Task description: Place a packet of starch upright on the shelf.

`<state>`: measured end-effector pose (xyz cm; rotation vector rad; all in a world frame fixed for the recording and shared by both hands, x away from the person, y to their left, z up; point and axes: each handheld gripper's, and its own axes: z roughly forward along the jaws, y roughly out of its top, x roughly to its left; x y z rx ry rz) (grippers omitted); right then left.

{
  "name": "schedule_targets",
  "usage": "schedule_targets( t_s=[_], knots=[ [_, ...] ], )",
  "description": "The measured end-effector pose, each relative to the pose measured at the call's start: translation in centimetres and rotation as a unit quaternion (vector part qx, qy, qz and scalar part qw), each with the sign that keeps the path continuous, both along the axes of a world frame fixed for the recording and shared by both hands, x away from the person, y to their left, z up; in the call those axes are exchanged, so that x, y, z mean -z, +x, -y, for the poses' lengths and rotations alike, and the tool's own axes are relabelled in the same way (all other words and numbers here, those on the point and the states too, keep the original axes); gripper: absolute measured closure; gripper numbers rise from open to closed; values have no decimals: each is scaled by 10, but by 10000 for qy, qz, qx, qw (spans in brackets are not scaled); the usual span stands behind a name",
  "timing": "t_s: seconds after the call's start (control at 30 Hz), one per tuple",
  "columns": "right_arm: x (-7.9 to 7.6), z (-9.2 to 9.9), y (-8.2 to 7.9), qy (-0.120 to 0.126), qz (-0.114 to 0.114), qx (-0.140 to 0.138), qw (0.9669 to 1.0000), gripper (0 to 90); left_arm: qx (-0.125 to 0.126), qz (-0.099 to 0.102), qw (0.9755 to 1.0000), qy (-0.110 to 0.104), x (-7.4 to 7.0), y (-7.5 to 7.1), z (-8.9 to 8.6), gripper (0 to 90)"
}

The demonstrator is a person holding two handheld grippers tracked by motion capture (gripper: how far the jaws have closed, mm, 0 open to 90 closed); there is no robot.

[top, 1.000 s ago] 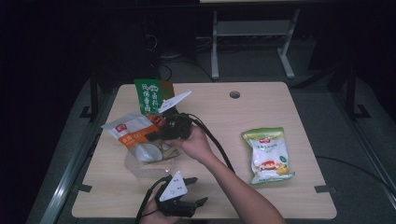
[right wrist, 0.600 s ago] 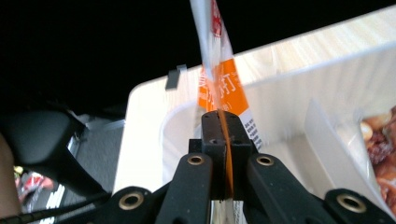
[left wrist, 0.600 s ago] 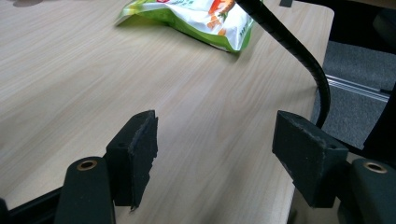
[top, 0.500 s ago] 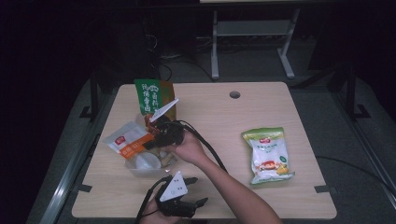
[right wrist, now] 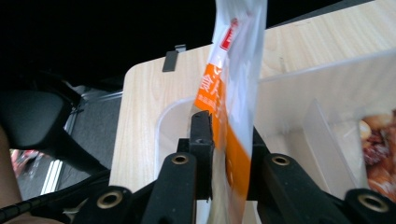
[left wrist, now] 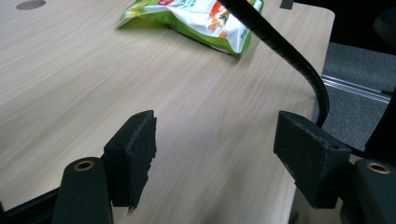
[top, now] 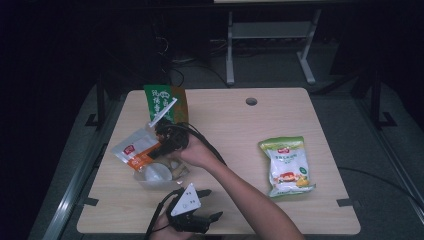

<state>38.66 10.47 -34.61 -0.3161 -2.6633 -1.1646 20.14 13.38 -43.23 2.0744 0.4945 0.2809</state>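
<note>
The right gripper (right wrist: 228, 154) has its jaws on the white-and-orange plastic snack packet (right wrist: 233, 84), and they have just been easing apart; the packet hangs over the clear plastic tray (top: 159, 176) near the table's left edge. The left gripper (left wrist: 215, 158) gapes empty above the pale wooden table (left wrist: 93, 79).

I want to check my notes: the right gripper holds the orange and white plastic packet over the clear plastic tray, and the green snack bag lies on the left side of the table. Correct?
Not quite. In the high view the green snack bag lies on the table's right side. The rest stands.
</note>
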Motion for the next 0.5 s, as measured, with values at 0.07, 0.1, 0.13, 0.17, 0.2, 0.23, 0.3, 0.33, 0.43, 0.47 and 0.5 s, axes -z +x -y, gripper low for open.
schedule_targets(
  t_s=[0.07,0.1,0.13,0.17,0.2,0.23,0.3,0.33,0.43,0.47,0.5],
  knots=[
    [0,-6,2,-93,12,-51,9999,807,5,4,10000,11,0,0,0,291],
    [0,-8,2,-134,-12,-50,9999,844,0,-1,10000,8,0,-1,0,290],
    [1,-9,2,-171,50,-65,9998,879,10,9,10000,19,0,-1,0,290],
    [1,-9,2,-183,65,-80,9998,892,11,8,10000,18,0,-1,0,290],
    [1,-9,2,-178,40,-86,9998,897,10,6,10000,18,0,-1,1,289],
    [1,-9,1,-172,31,-91,9998,900,14,13,10000,27,0,-1,0,289],
    [1,-7,-1,-128,29,-71,9999,900,18,17,10000,27,0,-1,0,288],
    [1,-5,-2,-96,5,-48,9999,900,16,19,10000,24,0,-1,1,288],
    [0,-1,-6,88,-18,29,10000,900,39,29,10000,46,0,-1,1,287],
    [-1,1,-7,167,-15,67,9998,900,39,30,10000,47,0,-2,1,287],
    [-2,2,-8,240,-42,111,9996,900,44,42,10000,47,0,-2,1,287]
  ],
)
